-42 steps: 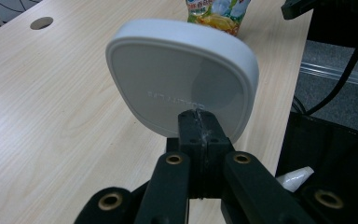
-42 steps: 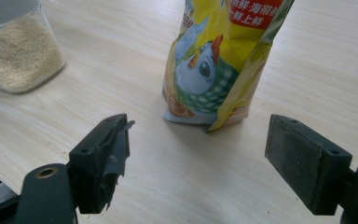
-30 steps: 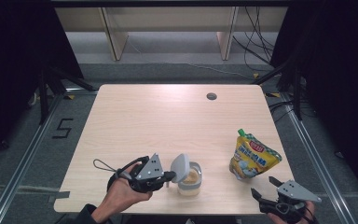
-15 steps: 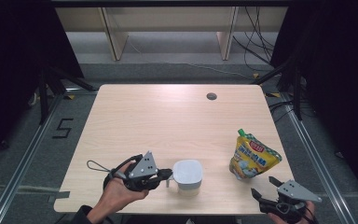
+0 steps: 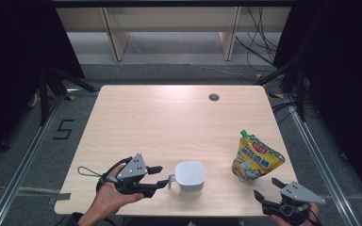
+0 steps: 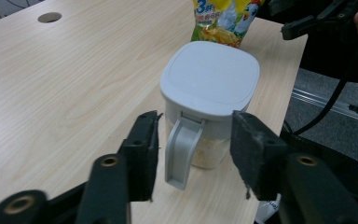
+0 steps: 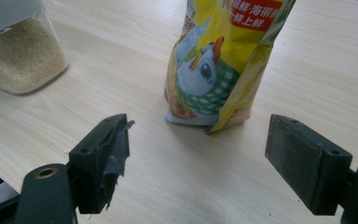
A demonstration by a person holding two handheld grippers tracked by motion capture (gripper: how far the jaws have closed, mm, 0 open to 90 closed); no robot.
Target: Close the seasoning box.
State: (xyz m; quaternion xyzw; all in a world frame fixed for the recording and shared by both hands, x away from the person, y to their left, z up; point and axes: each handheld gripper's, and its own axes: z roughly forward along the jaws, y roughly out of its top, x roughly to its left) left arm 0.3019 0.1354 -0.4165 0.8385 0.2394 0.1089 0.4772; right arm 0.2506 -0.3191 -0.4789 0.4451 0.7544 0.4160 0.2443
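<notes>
A lidded container [image 5: 189, 176] of pale grains stands upright near the front edge of the wooden table [image 5: 169, 122], its white lid closed and its handle [image 6: 181, 151] turned toward the left gripper [image 5: 159, 176]. That gripper's jaws have just been opening; in the left gripper view they stand apart on either side of the handle, which sits between them, with a visible gap at each pad and nothing gripped. A hand [image 5: 109, 197] holds the tool level from the table's front-left. Toward the front-right corner, the right gripper [image 5: 267, 188] rests with its jaws spread wide and empty, aimed at a yellow spouted pouch [image 5: 254, 157] that stands upright just behind it, well apart from the container. A small round hole [image 5: 213, 97] marks the far side of the tabletop.
</notes>
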